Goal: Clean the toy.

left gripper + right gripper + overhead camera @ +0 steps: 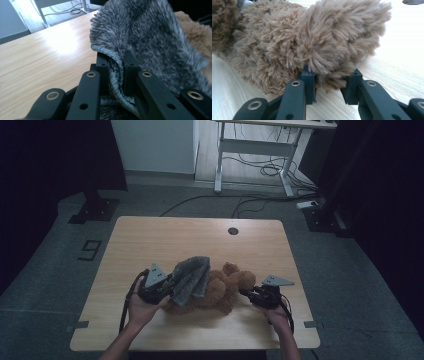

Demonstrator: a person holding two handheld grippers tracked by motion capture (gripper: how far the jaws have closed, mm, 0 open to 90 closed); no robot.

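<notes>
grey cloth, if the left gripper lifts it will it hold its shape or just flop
Likely flop: the grey cloth already drapes over the bear and folds between the left gripper jaws. Its shaggy pile probably grips rather than slips. It looks light, so it may drag over the bear's fur instead of moving it.

Grey cloth (pixel 191 277), brown teddy bear (pixel 225 287)

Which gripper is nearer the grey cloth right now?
Left. The left gripper is clamped on the cloth's hem at its near-left edge. The right gripper is on the far side of the teddy bear, gripping its fur, apart from the cloth.
</notes>
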